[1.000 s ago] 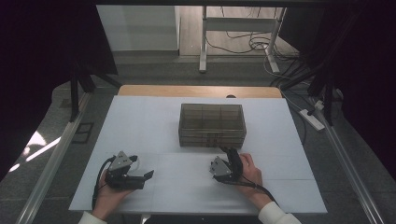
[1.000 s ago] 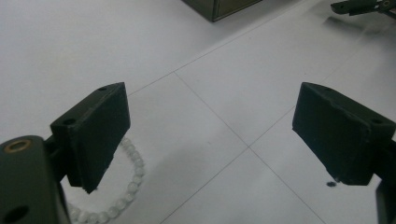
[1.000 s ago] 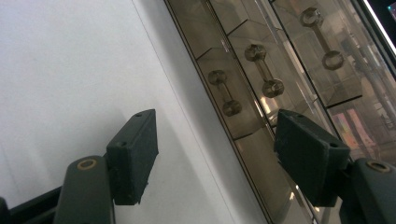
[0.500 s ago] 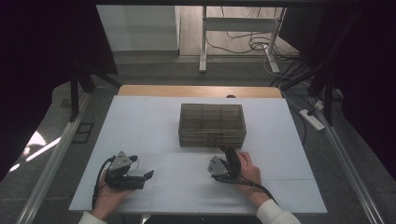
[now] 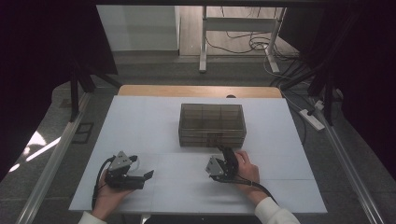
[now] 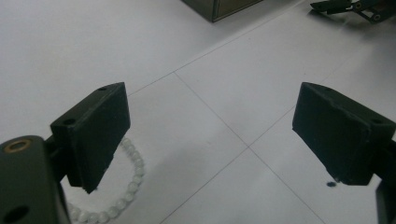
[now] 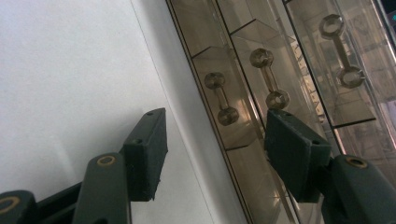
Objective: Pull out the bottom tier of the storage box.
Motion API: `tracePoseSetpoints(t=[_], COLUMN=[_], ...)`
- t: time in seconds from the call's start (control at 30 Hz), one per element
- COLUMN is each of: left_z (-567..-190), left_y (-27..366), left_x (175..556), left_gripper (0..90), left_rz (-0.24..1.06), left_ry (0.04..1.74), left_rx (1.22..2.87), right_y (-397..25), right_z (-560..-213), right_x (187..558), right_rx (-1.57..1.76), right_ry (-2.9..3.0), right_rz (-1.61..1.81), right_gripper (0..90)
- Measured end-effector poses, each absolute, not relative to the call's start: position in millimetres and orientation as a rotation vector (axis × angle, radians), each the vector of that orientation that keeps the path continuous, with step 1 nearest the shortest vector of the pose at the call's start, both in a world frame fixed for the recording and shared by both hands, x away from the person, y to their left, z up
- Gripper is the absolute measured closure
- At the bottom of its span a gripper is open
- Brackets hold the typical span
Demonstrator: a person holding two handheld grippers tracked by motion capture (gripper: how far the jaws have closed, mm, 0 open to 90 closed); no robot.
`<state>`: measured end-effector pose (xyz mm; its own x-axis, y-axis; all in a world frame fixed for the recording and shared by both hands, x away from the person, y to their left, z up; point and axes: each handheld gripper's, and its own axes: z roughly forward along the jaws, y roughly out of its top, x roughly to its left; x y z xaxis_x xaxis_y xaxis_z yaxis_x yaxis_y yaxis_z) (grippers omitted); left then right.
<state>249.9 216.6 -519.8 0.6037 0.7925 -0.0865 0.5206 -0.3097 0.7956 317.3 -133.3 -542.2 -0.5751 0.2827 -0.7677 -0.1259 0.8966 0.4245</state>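
Left tool (image 5: 140,176) is resting low on the white desk (image 5: 149,126) at the near-left, jaws spread wide and holding nothing; in the left gripper view a white bead bracelet (image 6: 123,191) is lying on the desk just beside and partly under the left jaw, not between the jaws. Right tool (image 5: 223,158) is sitting close to the front face of the smoky transparent drawer organizer (image 5: 212,125) mid-desk, jaws spread and empty too. In the right gripper view the right tool (image 7: 212,149) is pointing at the drawer fronts, with the dumbbell-shaped drawer handle (image 7: 221,99) just ahead of the gap and a second handle (image 7: 269,78) next to it; neither jaw is touching a handle as far as I can tell. My read: the step in hand is the approach to open a drawer, the bracelet presumably going in after, so we're sitting early in the job. Next move is calling for lining the right jaws up across one handle bar, closing on it, then pulling straight out along the drawer's axis; the box looks light, so it may be sliding unless the pull is gentle. The left tool then needs to shift over the bracelet before pinching. No brands, labels or readable writing anywhere.
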Motion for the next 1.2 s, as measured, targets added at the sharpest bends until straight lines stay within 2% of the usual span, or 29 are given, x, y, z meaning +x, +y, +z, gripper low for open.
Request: tracePoseSetpoints(t=[0.43, 0.73, 1.2], left_z=[-519.9, -519.5, -519.5], left_y=[216.5, 216.4, 216.8], left_x=[249.8, 249.6, 249.5], left_gripper=[11.4, 11.4, 11.4], left_rz=[0.41, 0.41, 0.411], left_ry=[1.041, 1.04, 1.041], left_rx=[1.991, 1.991, 1.989], right_y=[-129.7, -126.3, -122.2], right_z=[-544.4, -547.2, -549.7], right_x=[321.7, 325.0, 329.4], right_rx=[0.088, 0.049, 0.015], right_ry=[2.098, 2.093, 2.077], right_rz=[0.511, 0.491, 0.441], right_gripper=[43.1, 51.0, 55.7])
